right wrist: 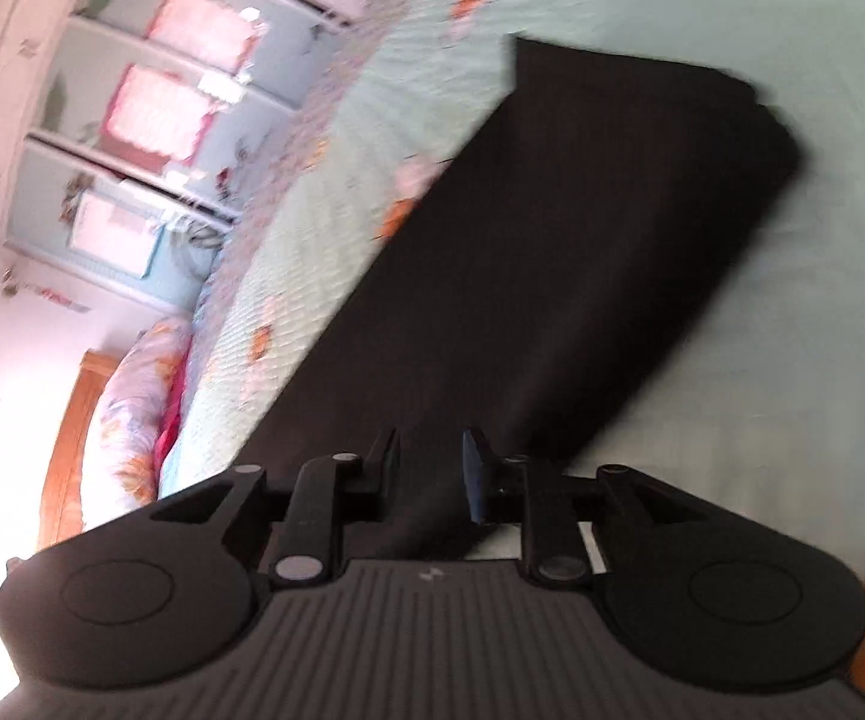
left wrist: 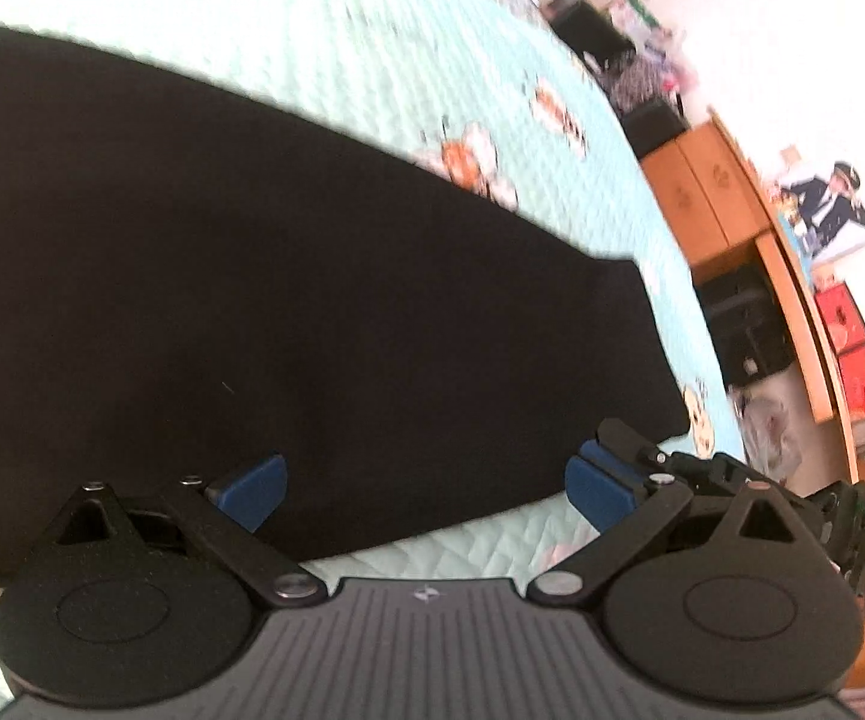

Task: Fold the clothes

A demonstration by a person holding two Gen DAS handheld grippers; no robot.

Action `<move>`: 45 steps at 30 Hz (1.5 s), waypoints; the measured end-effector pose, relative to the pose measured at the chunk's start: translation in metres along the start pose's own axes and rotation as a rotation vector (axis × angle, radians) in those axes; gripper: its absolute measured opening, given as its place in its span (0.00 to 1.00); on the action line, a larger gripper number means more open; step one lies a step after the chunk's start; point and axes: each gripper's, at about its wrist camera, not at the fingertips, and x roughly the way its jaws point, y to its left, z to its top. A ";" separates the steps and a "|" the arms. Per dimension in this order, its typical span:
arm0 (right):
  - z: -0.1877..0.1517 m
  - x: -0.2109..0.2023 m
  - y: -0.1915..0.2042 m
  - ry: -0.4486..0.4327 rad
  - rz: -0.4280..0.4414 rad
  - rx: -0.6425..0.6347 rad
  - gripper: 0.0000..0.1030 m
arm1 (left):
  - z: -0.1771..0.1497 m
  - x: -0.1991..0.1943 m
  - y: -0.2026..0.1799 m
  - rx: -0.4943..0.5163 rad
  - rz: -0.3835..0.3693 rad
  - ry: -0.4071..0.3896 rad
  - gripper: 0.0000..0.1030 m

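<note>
A black garment (left wrist: 240, 276) lies flat on the mint quilted bedspread (left wrist: 324, 42). In the right wrist view the garment (right wrist: 552, 252) is a long folded strip that runs from my fingers up to the far right. My left gripper (left wrist: 423, 489) hangs just above the garment's near edge, open wide, with nothing between its blue pads (left wrist: 600, 489). My right gripper (right wrist: 432, 468) is over the strip's near end. Its jaws stand close together with a narrow gap, and black cloth shows in that gap. The pads do not visibly press on it.
A wooden desk with shelves (left wrist: 726, 198), red boxes (left wrist: 846, 330) and clutter stand past the bed's right edge. In the right wrist view a wardrobe with sliding doors (right wrist: 132, 120) is behind the bed, and a floral pillow (right wrist: 132, 396) lies by the wooden headboard (right wrist: 72, 444).
</note>
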 end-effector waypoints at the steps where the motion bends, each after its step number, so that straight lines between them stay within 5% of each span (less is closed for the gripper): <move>1: 0.000 0.005 0.008 0.011 0.020 -0.009 0.24 | 0.000 -0.004 0.005 -0.013 0.009 -0.007 0.99; 7: -0.018 0.042 0.019 0.137 0.027 -0.024 0.24 | -0.006 -0.017 0.037 -0.096 0.065 -0.004 0.99; 10: -0.023 0.044 0.000 0.174 -0.033 0.000 0.00 | -0.017 -0.014 0.043 -0.079 0.073 0.017 0.99; 13: -0.024 0.034 -0.013 0.180 -0.033 0.055 0.00 | -0.019 -0.011 0.038 -0.039 0.097 0.022 1.00; 18: -0.029 0.027 0.010 0.161 -0.093 -0.038 0.00 | -0.020 -0.010 0.039 -0.019 0.104 0.026 1.00; 23: -0.034 0.031 0.041 0.131 -0.054 -0.118 0.19 | -0.022 -0.006 0.034 0.011 0.132 0.030 1.00; 26: -0.036 0.045 0.032 0.160 -0.049 -0.109 0.16 | -0.023 -0.004 0.030 0.020 0.162 0.034 1.00; 28: -0.036 0.054 0.021 0.165 -0.091 -0.118 0.00 | -0.023 -0.002 0.027 0.028 0.186 0.039 1.00; 31: -0.034 0.046 0.019 0.161 -0.103 -0.090 0.00 | -0.023 0.003 0.019 0.071 0.227 0.049 1.00; 36: -0.022 0.043 0.057 0.085 -0.102 -0.178 0.22 | -0.026 0.007 0.015 0.117 0.266 0.053 1.00; 45: -0.037 0.054 0.040 0.114 -0.173 -0.150 0.18 | -0.026 0.003 0.021 0.108 0.255 0.057 1.00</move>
